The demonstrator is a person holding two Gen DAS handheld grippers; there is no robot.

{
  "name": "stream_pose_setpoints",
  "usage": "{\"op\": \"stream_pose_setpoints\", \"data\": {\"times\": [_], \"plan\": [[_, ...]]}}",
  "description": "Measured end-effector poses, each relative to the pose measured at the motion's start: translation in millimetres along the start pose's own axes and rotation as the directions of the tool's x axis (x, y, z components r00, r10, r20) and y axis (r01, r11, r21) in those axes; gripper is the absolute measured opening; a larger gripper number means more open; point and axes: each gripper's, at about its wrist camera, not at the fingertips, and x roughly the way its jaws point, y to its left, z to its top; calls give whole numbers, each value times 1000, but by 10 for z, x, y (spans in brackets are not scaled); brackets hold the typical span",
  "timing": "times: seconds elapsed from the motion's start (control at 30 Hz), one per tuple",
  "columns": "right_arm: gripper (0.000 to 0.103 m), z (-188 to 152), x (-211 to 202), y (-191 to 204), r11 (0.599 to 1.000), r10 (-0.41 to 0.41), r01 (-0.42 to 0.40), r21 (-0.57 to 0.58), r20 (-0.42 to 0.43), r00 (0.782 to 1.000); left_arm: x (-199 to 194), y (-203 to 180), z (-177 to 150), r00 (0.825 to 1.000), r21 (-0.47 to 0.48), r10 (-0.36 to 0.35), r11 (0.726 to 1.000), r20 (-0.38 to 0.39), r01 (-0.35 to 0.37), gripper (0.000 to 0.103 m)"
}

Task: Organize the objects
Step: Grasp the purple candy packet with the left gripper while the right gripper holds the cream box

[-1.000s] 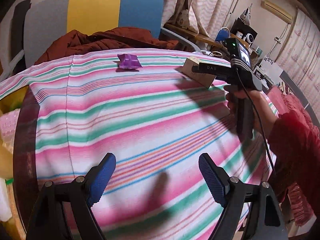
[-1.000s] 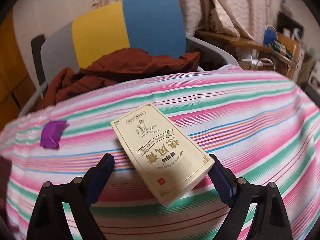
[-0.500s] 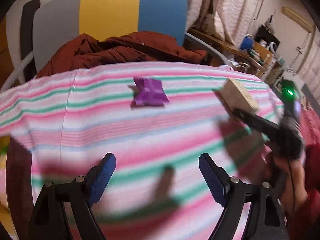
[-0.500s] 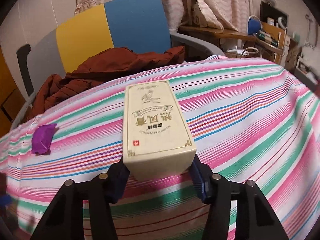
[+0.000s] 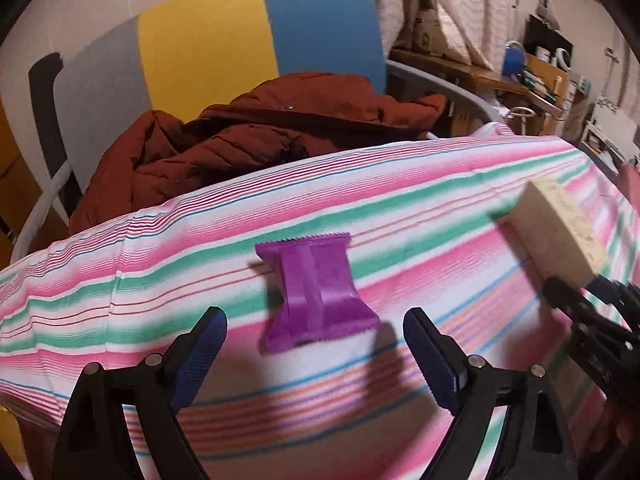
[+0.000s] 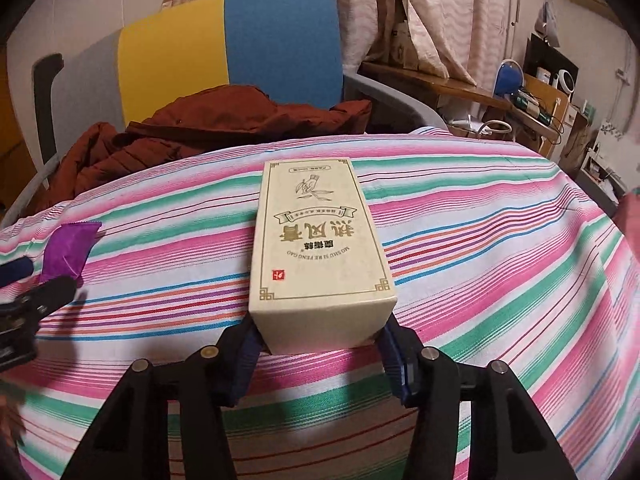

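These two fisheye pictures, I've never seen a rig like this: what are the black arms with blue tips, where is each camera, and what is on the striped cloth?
There is no robot here. A person holds a two-finger tool in each hand, and each carries a camera looking forward along its fingers.

In the left wrist view, the left tool is open, with a purple packet lying on the striped cloth just ahead of its blue pads.

In the right wrist view, the right tool has just been closing and now clamps a cream box printed in gold.

Behind the cloth, a rust-brown jacket lies on a grey, yellow and blue chair.
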Motion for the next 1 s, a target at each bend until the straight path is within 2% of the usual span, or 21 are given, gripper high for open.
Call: {"op": "stream_pose_setpoints", "data": {"times": [0.13, 0.3, 0.43, 0.53, 0.8, 1.0], "plan": [[54, -6, 4, 17, 1000, -8, 8, -6, 4, 1000, 132, 144, 61, 1000, -70, 7, 997, -4, -7, 91], [54, -12, 3, 27, 1000, -14, 14, -11, 7, 1000, 201, 229, 81, 1000, -89, -18, 996, 8, 19, 89], [54, -10, 1, 41, 1000, -20, 20, -18, 9, 1000, 200, 177, 76, 1000, -62, -14, 998, 15, 15, 77], [54, -10, -4, 55, 999, -26, 26, -23, 11, 1000, 166, 158, 66, 999, -52, -7, 999, 32, 9, 56], [54, -16, -39, 85, 998, -37, 38, -40, 25, 999, 94, 150, 1, 998, -27, -41, 999, 51, 43, 54], [53, -18, -82, 99, 998, -41, 43, -48, 46, 998, -67, 147, -109, 995, -22, -38, 999, 98, 40, 53]]}}
